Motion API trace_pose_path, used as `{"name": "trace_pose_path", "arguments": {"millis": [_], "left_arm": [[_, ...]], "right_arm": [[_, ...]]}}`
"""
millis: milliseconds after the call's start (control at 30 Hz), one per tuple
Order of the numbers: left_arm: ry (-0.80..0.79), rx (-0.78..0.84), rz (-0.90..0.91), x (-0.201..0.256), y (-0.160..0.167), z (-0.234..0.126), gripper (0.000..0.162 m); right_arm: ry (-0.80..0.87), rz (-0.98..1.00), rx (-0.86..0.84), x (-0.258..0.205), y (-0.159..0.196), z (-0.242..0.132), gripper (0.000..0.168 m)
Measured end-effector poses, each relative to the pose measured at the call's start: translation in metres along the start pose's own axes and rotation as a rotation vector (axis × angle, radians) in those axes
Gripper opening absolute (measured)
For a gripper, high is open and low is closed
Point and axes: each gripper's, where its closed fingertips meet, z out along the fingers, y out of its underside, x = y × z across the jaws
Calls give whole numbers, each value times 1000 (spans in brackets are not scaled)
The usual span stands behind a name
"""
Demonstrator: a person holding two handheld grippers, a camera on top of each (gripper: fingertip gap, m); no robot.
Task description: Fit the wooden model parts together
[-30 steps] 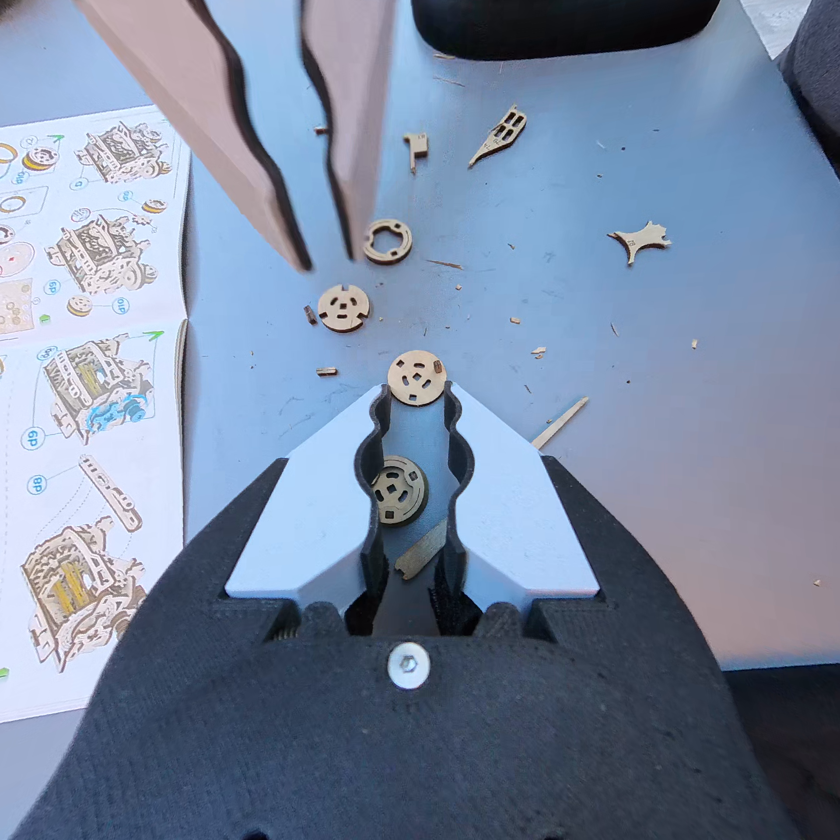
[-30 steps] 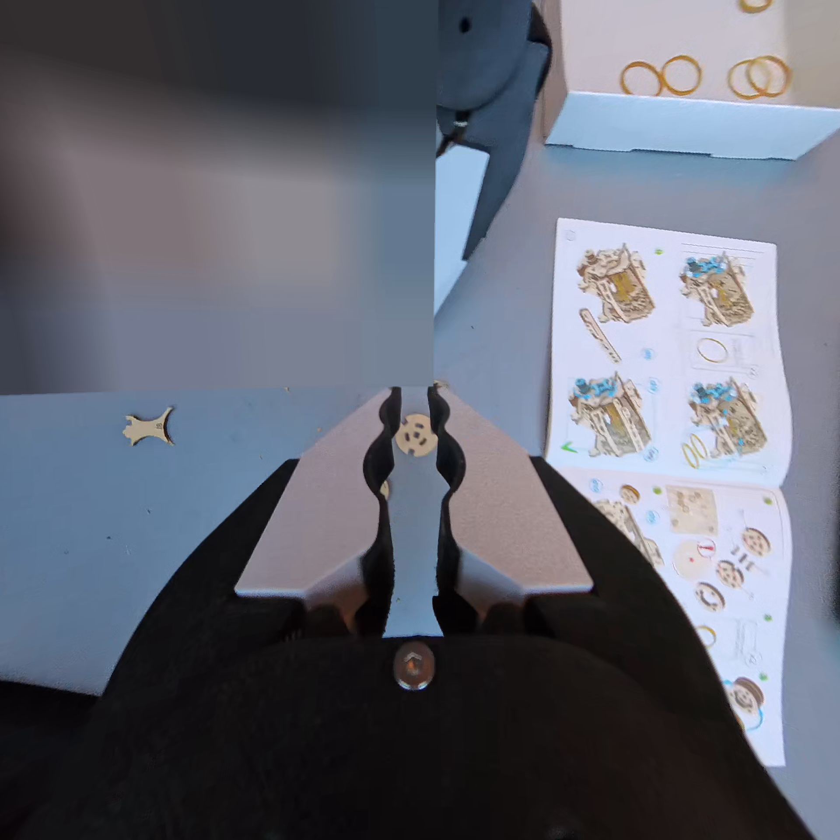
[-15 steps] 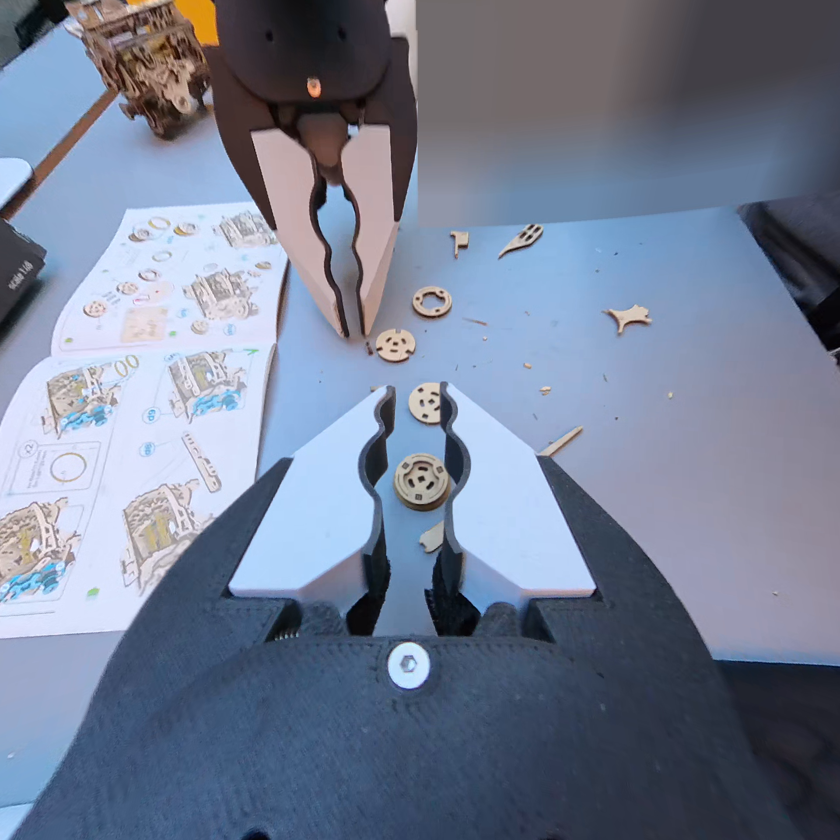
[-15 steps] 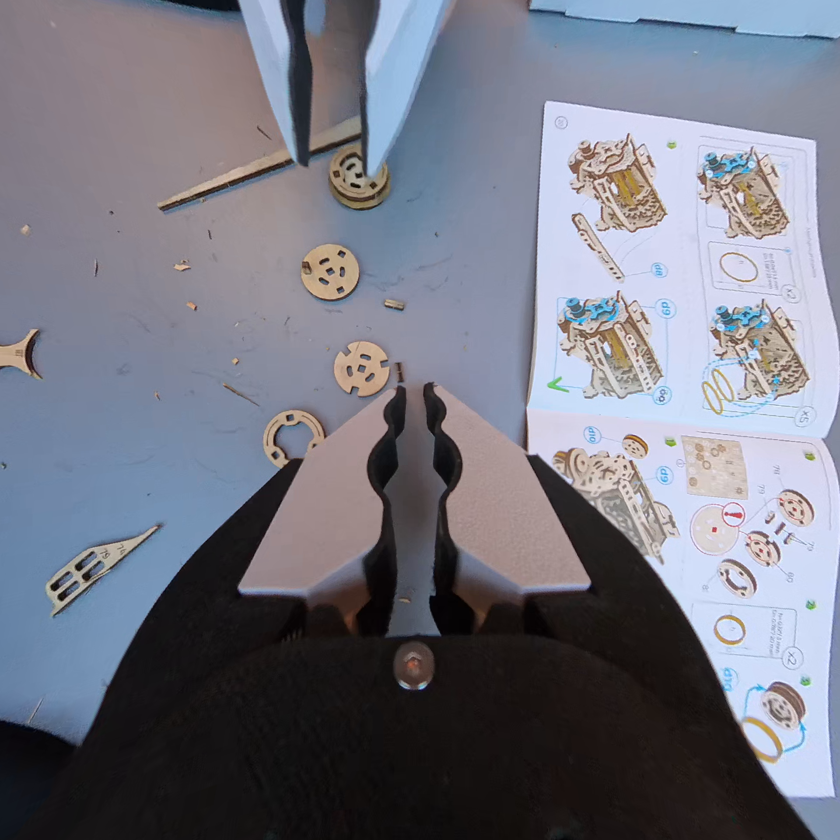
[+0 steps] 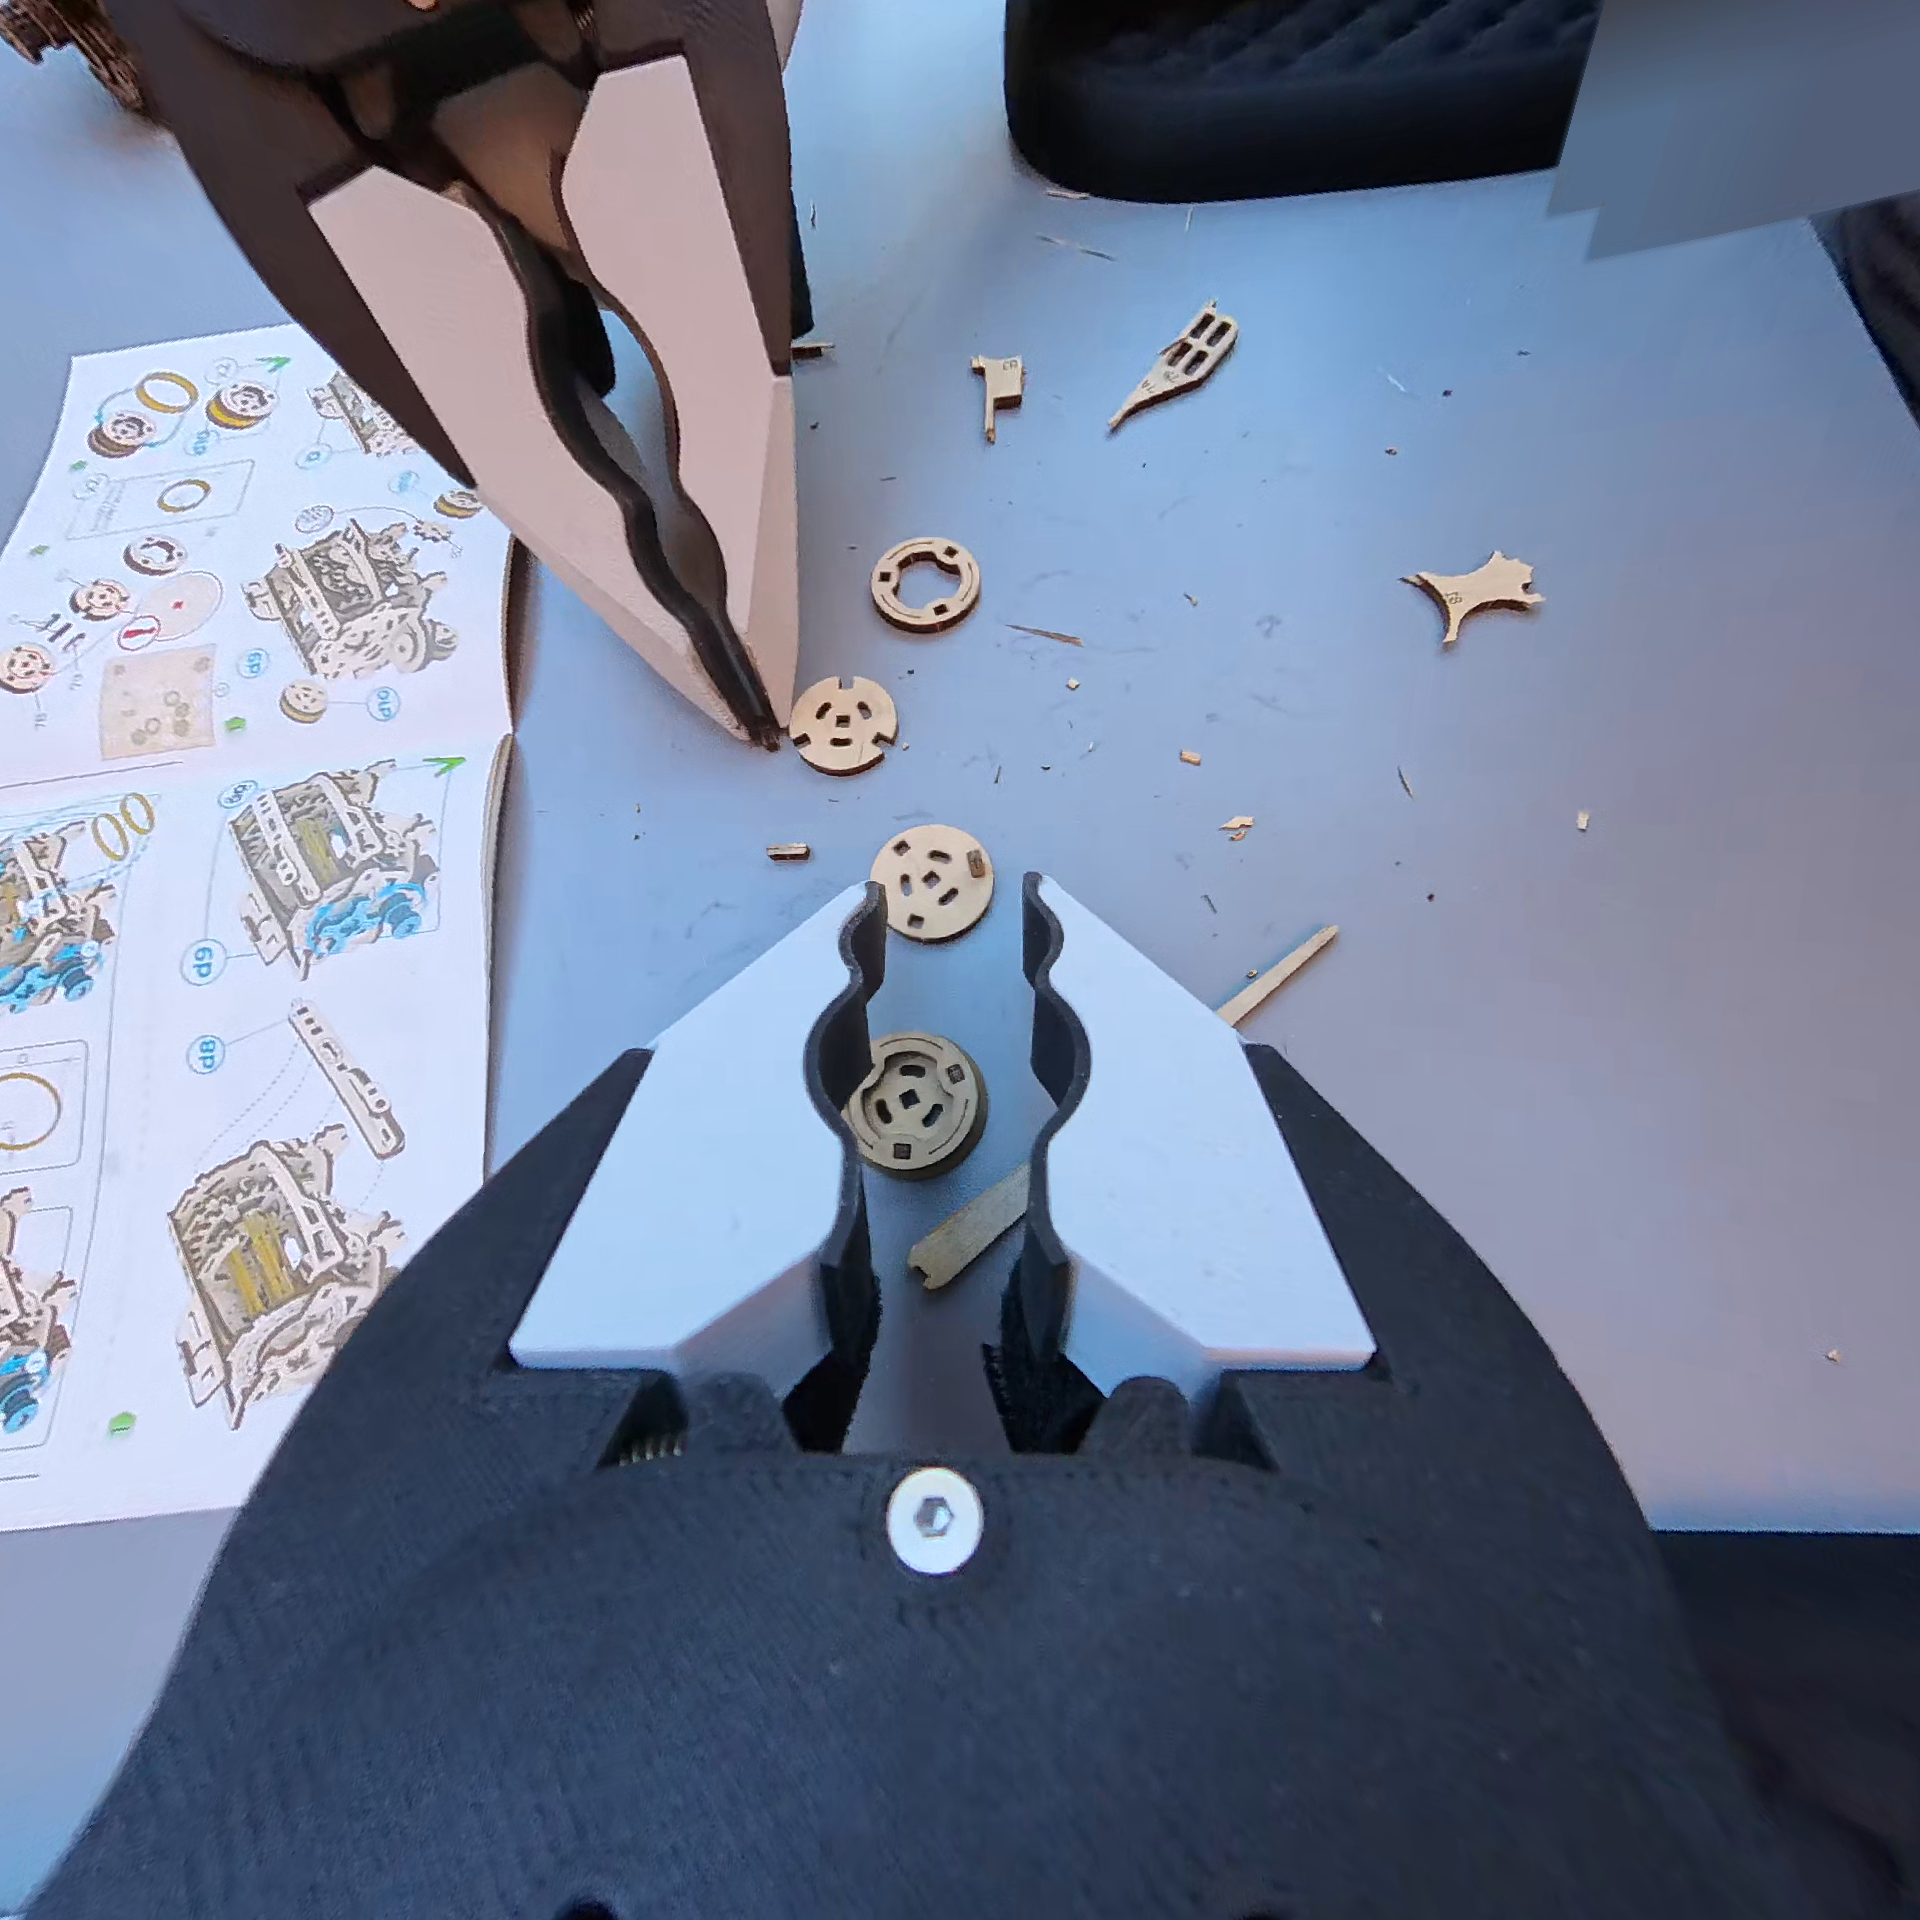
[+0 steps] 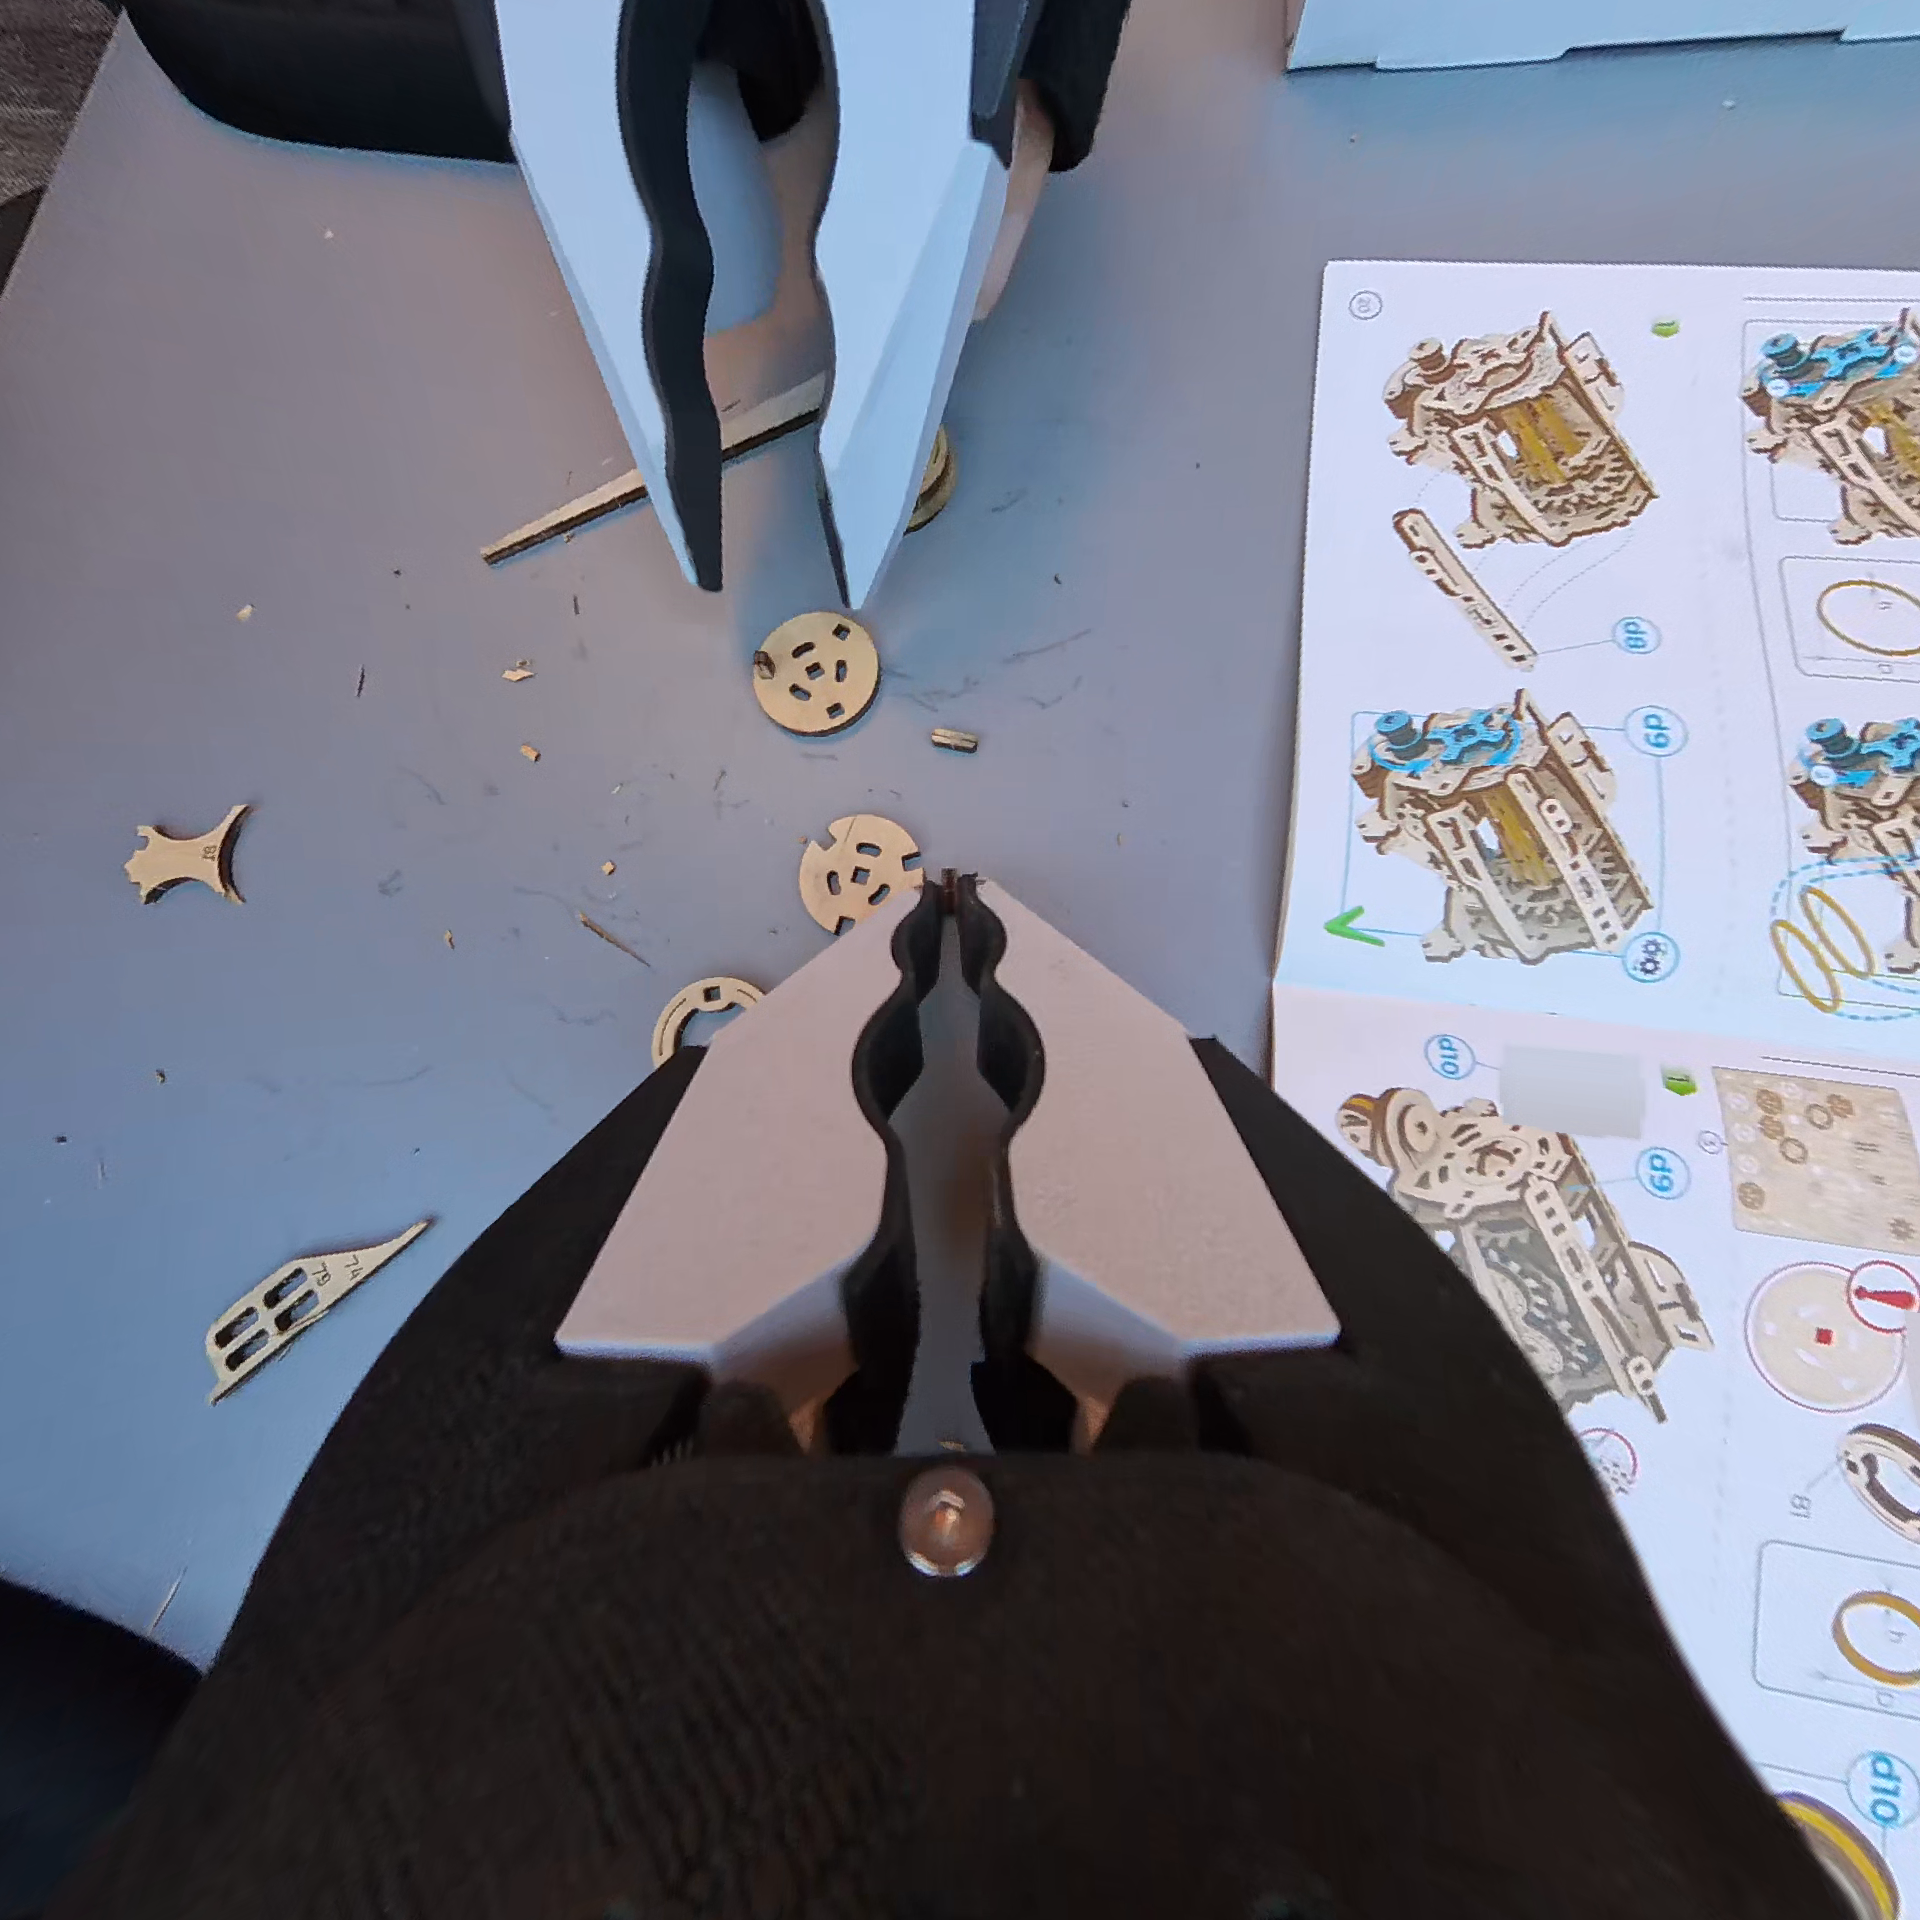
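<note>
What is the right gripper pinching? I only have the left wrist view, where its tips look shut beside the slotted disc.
Observer: In the right wrist view, the right gripper is shut on a tiny dark peg right beside the slotted disc.
Operator: And the thick wheel between the left gripper's fingers, is it gripped?
Observer: No. Seen from the right wrist view, the left gripper is open with nothing between its tips. The thick wheel lies on the table, partly hidden behind one finger.
</note>
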Motion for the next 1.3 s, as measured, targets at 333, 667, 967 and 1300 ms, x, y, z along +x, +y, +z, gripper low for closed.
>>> {"name": "trace_pose_path", "arguments": {"millis": [333,667,967,1300], "left_arm": [[-19,212,-452,-39,-27,-26,18],[160,401,-777,-47,-49,-42,19],[249,407,-802,-36,-57,-37,1],[280,420,-700,-28,-61,-39,1]], "right_arm": [[260,-355,222,-6,-62,-31,2],[487,-571,226,-6,-82,-35,2],[531,-611,224,-8,-89,-35,2],[491,-624,322,-14,-93,-38,6]]}}
